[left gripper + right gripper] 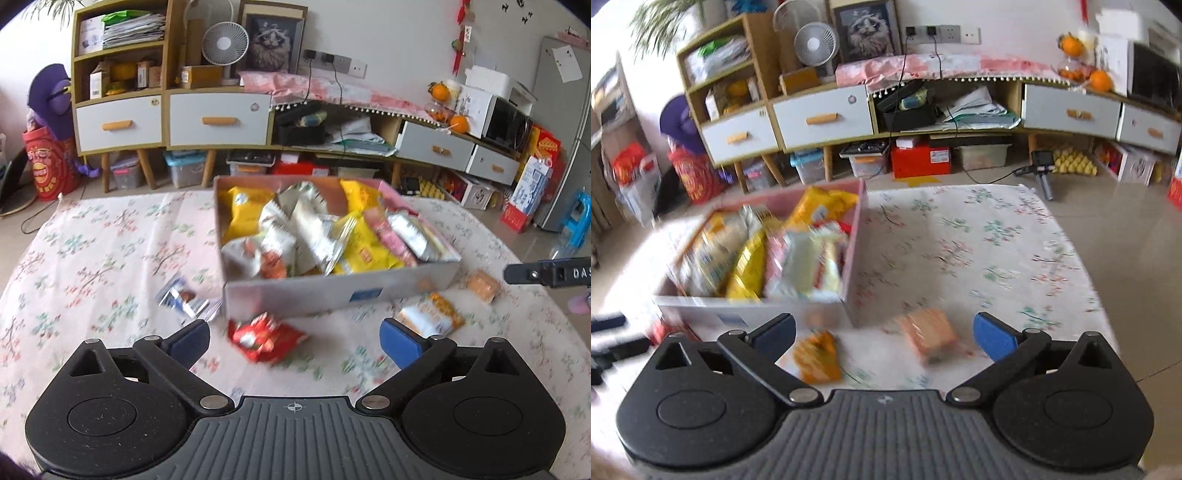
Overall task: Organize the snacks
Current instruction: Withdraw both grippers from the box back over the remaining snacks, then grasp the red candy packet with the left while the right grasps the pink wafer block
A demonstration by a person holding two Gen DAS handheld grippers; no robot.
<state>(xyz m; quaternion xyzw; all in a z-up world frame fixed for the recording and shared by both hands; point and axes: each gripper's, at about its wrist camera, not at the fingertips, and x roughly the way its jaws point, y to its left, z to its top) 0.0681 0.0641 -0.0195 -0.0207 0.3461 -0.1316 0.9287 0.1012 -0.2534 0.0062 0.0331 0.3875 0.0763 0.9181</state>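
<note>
Floral tablecloth (110,251) all over the bench, thin cotton-looking stuff with little pink and green sprigs, and behind it a long low cabinet (218,118) with white drawer fronts, wooden handles and skinny angled legs.

Sitting on the cloth is a shallow rectangular cardboard box (332,291), pale on the outside and pink inside, stuffed with crinkly foil snack packets (295,232) in yellow, white and pink.

A few loose ones lie around it. A red packet (264,338) lies just in front of the box's near wall, a blue and silver one (184,297) sits by the near left corner, an orange and white pouch (430,315) lies off the near right corner, and a small squarish clear-wrapped orange cake (482,284) is a bit further right.

Left claw (293,339) is spread wide with nothing in it, blue pads either side of the red packet but not touching it.

Right claw (884,336) is spread wide too and empty. In its view, which is pretty blurry, the orange pouch (816,356) and the squarish cake (929,338) lie on the cloth between its fingers, near the box corner.
</note>
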